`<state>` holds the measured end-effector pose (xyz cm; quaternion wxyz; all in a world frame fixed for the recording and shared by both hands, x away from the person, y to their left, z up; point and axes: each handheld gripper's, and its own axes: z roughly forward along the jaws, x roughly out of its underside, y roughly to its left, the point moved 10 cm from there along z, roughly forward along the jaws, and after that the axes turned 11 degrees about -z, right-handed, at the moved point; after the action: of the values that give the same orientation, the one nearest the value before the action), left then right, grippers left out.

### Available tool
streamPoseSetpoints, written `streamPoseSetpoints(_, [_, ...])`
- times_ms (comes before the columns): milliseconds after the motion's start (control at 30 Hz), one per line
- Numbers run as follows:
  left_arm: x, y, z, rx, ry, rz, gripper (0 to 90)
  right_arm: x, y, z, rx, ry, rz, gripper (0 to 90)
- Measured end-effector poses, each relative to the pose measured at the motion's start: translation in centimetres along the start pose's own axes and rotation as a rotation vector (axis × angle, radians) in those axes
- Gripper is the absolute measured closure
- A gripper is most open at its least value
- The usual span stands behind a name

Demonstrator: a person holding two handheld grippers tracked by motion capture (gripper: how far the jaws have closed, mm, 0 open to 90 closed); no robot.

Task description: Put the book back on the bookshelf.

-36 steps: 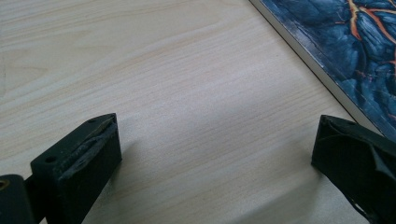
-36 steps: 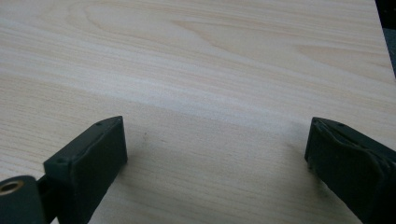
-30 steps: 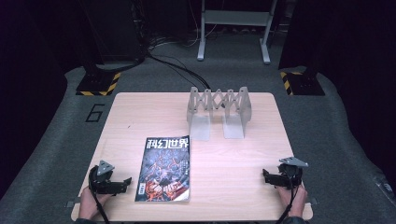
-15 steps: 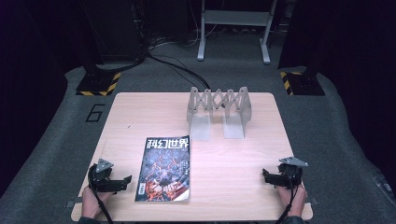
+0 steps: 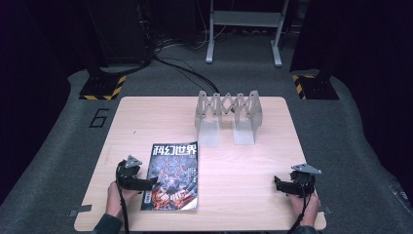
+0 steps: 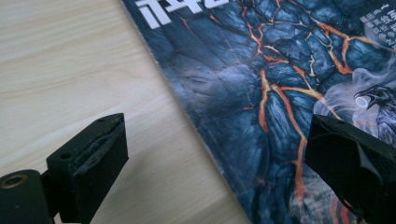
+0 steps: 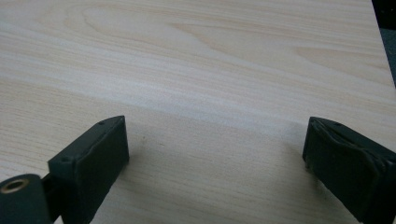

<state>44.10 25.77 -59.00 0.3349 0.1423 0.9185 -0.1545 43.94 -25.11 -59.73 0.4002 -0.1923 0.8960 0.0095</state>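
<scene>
The left hand-held gripper (image 5: 153, 181) sat low at the magazine's (image 5: 173, 175) left edge, its jaws wide and just narrowing with nothing yet pinched, one over the bare table (image 5: 229, 175) and the other over the cover near the table's front left. The right hand-held gripper (image 5: 276, 184) waited gaping and empty at the far right. Closing from there risked crumpling the thin cover or skidding the magazine, since no jaw had got beneath the edge.

My left gripper (image 5: 152, 181), jaws wide but just closing slightly, straddles the magazine's (image 5: 173, 175) edge; right gripper (image 5: 277, 184) gapes, well apart from it.
</scene>
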Motion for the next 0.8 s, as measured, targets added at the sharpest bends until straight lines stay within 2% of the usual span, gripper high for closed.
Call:
streamPoseSetpoints(133, [-0.1,-0.6,0.6,0.017,0.003,0.004,7.2,0.0,0.0,-0.1,0.001,0.007,0.006,6.9])
streamPoseSetpoints(167, [0.0,-0.6,0.5,0.020,0.018,0.014,7.5,0.0,0.0,-0.1,0.001,0.006,0.006,7.0])
streamPoseSetpoints(200, [0.0,-1.0,0.7,0.041,0.019,0.014,7.8,0.0,0.0,-0.1,0.001,0.006,0.006,7.2])
streamPoseSetpoints(300, [0.0,-1.4,0.8,0.047,0.013,0.024,9.4,0.0,0.0,-0.1,0.002,0.005,0.006,7.4])
streamPoseSetpoints(333, [0.1,-1.9,0.8,0.055,0.029,0.044,10.1,0.0,0.0,-0.1,0.002,0.005,0.005,7.5])
streamPoseSetpoints(433, [0.1,-2.1,0.8,0.054,0.032,0.050,10.0,0.0,0.0,-0.1,0.002,0.005,0.006,7.7])
streamPoseSetpoints(467, [0.1,-2.3,0.9,0.051,0.014,0.048,10.1,0.0,0.0,0.0,-0.001,-0.003,0.000,7.9])
streamPoseSetpoints(600, [0.3,-2.7,0.8,0.059,0.021,0.049,10.1,0.0,0.0,0.0,0.000,-0.002,0.001,8.0])
streamPoseSetpoints(700, [0.2,-3.3,1.0,0.060,0.003,0.048,10.2,0.0,-0.1,-0.1,0.000,-0.003,0.000,8.2])
streamPoseSetpoints(733, [0.4,-3.4,0.9,0.062,0.020,0.059,10.2,0.0,-0.1,-0.1,0.000,-0.003,0.000,8.3])
streamPoseSetpoints(800, [0.4,-4.1,1.1,0.052,0.013,0.052,10.2,0.0,-0.1,-0.1,0.001,-0.003,0.001,8.3])
